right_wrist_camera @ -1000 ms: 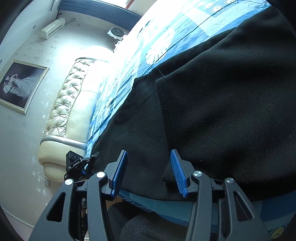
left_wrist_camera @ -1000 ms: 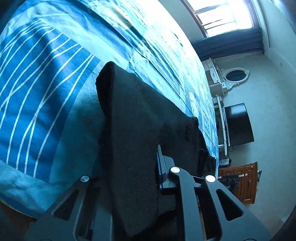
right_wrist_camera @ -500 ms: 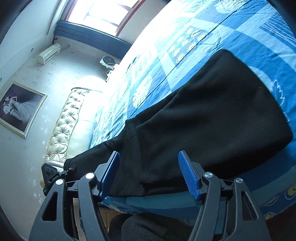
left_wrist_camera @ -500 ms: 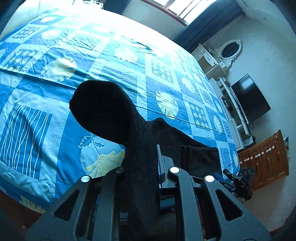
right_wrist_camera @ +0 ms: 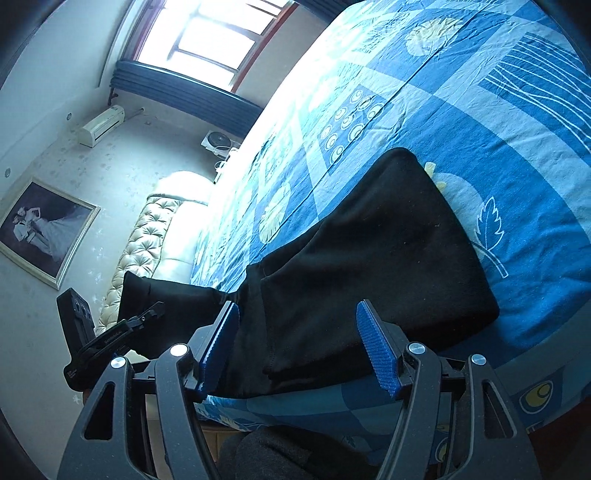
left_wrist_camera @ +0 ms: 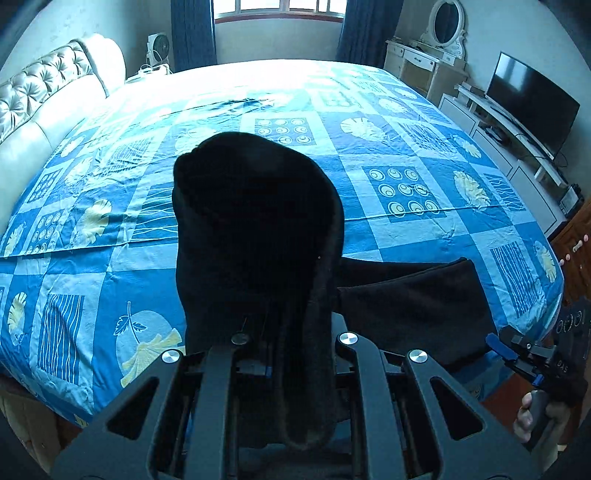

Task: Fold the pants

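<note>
The black pants (right_wrist_camera: 369, 266) lie near the front edge of the bed. My left gripper (left_wrist_camera: 284, 354) is shut on one end of the pants (left_wrist_camera: 255, 229) and holds it lifted, so the cloth drapes over the fingers and hides them. The rest of the pants (left_wrist_camera: 413, 306) lies flat to its right. My right gripper (right_wrist_camera: 299, 350) is open with blue pads (right_wrist_camera: 376, 347), empty, just above the pants at the bed's near edge. It also shows in the left wrist view (left_wrist_camera: 532, 362). The left gripper shows in the right wrist view (right_wrist_camera: 110, 339), holding the raised cloth.
The bed (left_wrist_camera: 424, 147) has a blue patterned sheet and a tufted cream headboard (left_wrist_camera: 40, 92) at the left. A TV (left_wrist_camera: 532, 99) on a white stand and a dresser with mirror (left_wrist_camera: 439, 44) stand at the right. A window (left_wrist_camera: 277, 7) is at the back.
My left gripper has lifted its end of the pants high off the bed. My right gripper has opened wider and pulled back from the cloth.
</note>
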Tool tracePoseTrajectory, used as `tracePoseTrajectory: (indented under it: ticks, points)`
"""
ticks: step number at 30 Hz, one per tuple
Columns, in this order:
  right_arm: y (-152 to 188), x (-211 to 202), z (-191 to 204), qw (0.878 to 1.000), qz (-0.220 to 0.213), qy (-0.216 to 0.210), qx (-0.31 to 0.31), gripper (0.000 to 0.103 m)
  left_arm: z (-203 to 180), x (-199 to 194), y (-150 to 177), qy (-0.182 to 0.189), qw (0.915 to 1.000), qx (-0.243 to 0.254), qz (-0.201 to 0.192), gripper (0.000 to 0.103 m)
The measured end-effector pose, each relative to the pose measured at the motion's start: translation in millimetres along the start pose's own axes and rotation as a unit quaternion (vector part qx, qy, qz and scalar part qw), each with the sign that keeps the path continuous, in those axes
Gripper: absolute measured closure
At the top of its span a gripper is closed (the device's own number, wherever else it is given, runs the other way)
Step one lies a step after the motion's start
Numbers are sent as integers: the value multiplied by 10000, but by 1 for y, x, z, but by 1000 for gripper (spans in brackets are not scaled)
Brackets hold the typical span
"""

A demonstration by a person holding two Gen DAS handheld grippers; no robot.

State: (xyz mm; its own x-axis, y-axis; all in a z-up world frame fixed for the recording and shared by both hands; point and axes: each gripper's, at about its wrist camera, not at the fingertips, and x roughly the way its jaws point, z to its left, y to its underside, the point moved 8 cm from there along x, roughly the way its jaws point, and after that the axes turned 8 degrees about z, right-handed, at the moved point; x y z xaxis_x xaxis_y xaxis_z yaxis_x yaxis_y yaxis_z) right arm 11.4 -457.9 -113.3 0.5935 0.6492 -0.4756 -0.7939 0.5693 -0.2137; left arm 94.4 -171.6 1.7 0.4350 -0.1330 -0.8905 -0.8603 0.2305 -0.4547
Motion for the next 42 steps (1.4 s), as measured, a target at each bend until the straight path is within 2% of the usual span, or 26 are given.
tracePoseTrajectory:
  ticks: [5, 9, 14, 19, 22, 26, 30, 38, 42]
  points:
    - [-5, -5, -23, 9995, -100, -126, 255, 37, -49, 23, 1, -326, 9986, 406, 43, 89]
    - [-11, -11, -36, 9985, -211, -285, 413, 37, -82, 39, 3, -416, 9968, 669, 98, 89]
    - [-22, -18, -44, 9971, -382, -494, 439, 23, -108, 60, 9, -450, 9946, 910, 220, 89]
    - [-30, -21, -52, 9951, -496, -704, 481, 17, -122, 75, 13, -495, 9931, 1007, 334, 89]
    - [-31, -20, -63, 9954, -530, -558, 578, 16, -129, 82, 14, -558, 9922, 1055, 358, 89]
    - [-27, -12, -85, 9932, -433, -565, 920, 15, -135, 89, 14, -652, 9910, 1116, 359, 89]
    - [-22, -14, -83, 9946, -425, -611, 728, 16, -141, 95, 15, -754, 9894, 1188, 367, 89]
    - [-24, -26, -95, 9891, -579, -960, 953, 16, -154, 108, 21, -958, 9854, 1356, 372, 89]
    - [-24, -29, -100, 9889, -601, -974, 944, 16, -159, 118, 24, -1185, 9808, 1511, 354, 88]
